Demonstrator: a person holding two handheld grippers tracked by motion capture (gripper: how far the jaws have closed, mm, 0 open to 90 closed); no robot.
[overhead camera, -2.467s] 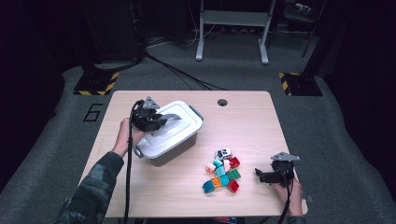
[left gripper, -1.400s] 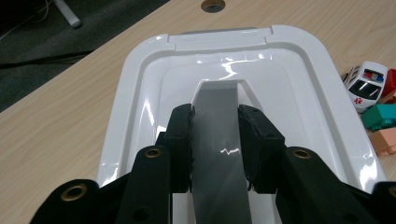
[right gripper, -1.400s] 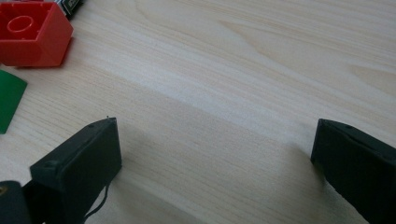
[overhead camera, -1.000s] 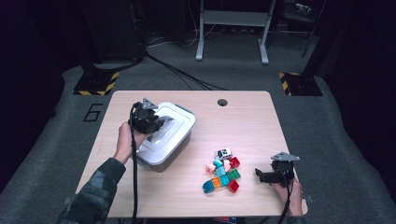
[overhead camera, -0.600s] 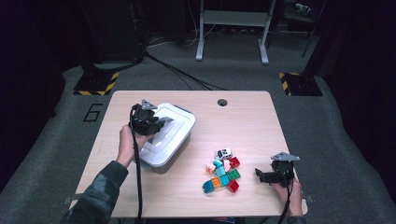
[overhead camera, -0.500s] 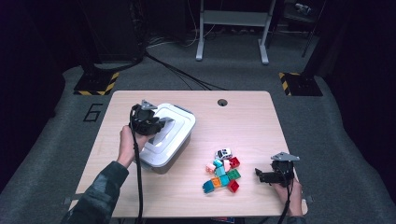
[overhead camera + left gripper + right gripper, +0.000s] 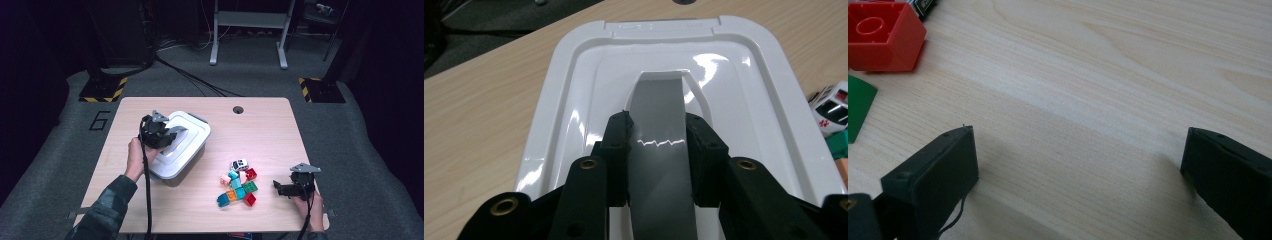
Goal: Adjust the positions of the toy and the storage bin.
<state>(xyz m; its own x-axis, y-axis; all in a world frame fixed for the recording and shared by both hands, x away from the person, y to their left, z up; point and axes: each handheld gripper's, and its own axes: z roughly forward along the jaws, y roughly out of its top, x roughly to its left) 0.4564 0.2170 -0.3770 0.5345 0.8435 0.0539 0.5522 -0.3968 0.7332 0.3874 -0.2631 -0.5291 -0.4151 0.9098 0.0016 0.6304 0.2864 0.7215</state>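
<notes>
Two hand-held grippers: at work on the surface (image 7: 280, 130)
Left hand-held gripper (image 7: 658, 150): clamped on lid handle (image 7: 659, 115) of white box (image 7: 182, 147)
Right hand-held gripper (image 7: 1078, 165): jaws apart, beside toy bricks (image 7: 239, 187)

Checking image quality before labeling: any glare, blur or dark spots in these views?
Left gripper view: bright glare streaks on the glossy white lid and across its grey handle. Right gripper view: the red block is sharp, the near jaws soft. High view: table evenly lit, the surrounding floor falls into deep shadow.
</notes>
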